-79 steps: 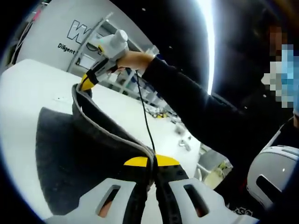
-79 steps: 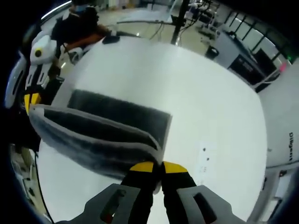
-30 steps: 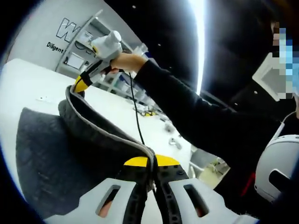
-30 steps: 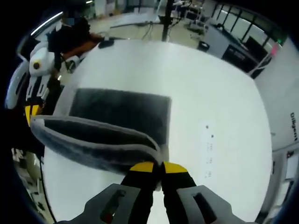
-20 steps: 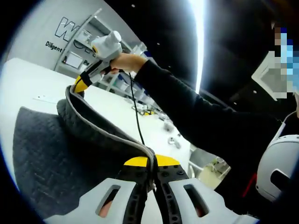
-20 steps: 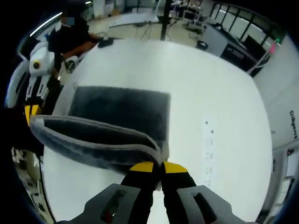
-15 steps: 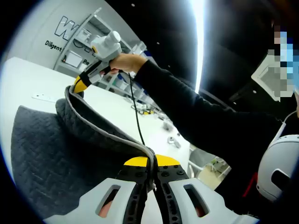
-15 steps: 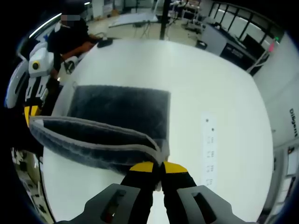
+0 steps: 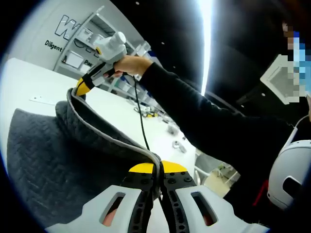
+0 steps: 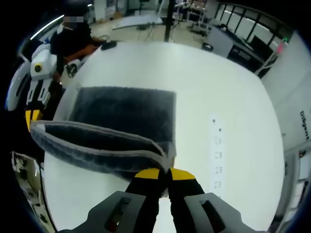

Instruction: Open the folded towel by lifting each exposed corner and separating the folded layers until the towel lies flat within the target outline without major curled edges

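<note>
Right now I have both grippers clamped on the towel [image 10: 121,116], one at each end of its pale-trimmed edge. From the left gripper view, my left gripper [image 9: 159,170] has its yellow-tipped jaws pressed together on a corner of the dark grey quilted cloth, with the light border pinched between them. That border runs up and away in a sagging curve to the right gripper [image 9: 83,87], which a hand [image 9: 130,64] in a dark sleeve [image 9: 194,116] holds raised over the white table [image 9: 24,82]; its yellow tips are closed on the far corner. The rest of the towel [image 9: 53,160] hangs down from this raised edge and spreads out below.

From the right gripper view, my right gripper [image 10: 160,174] is likewise closed tight on its corner. The lifted layer stretches leftward as a long band to the left gripper [image 10: 32,116] near the table's edge. Beneath and beyond that band, the lower part of the towel lies flat and rectangular on the table [image 10: 218,97]. A thin printed strip [image 10: 216,150] sits on the tabletop, apart from the towel on the right of this view.
</note>
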A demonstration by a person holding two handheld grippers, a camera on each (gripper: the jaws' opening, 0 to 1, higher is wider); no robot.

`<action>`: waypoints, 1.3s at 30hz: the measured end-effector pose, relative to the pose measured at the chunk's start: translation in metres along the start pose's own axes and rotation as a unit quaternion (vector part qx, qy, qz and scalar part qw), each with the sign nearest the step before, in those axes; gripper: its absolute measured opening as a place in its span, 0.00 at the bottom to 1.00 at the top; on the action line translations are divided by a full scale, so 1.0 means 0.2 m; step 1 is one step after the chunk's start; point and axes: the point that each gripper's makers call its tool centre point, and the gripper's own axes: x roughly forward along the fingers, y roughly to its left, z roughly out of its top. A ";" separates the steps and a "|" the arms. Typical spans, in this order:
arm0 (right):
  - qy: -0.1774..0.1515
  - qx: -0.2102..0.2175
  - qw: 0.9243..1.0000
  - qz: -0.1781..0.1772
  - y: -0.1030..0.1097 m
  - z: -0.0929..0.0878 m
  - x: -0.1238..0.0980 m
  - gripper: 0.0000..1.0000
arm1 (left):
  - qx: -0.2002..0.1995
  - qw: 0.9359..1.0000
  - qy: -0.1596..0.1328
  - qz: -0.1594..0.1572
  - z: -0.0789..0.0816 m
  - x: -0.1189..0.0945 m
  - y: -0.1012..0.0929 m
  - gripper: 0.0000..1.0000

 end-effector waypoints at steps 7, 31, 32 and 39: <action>-0.005 -0.005 1.000 -0.004 0.03 -0.04 -0.02 0.01 | 0.000 1.000 0.001 -0.003 0.00 0.02 -0.01 0.02; -0.011 0.010 1.000 -0.011 0.04 -0.17 -0.06 0.02 | 0.002 1.000 0.010 -0.011 -0.03 0.09 -0.03 0.02; -0.011 0.009 1.000 -0.011 0.04 -0.17 -0.06 0.02 | 0.002 1.000 0.011 -0.011 -0.04 0.10 -0.03 0.02; -0.022 -0.007 1.000 -0.014 0.04 -0.20 -0.04 0.02 | 0.003 1.000 0.016 -0.013 -0.05 0.11 -0.03 0.02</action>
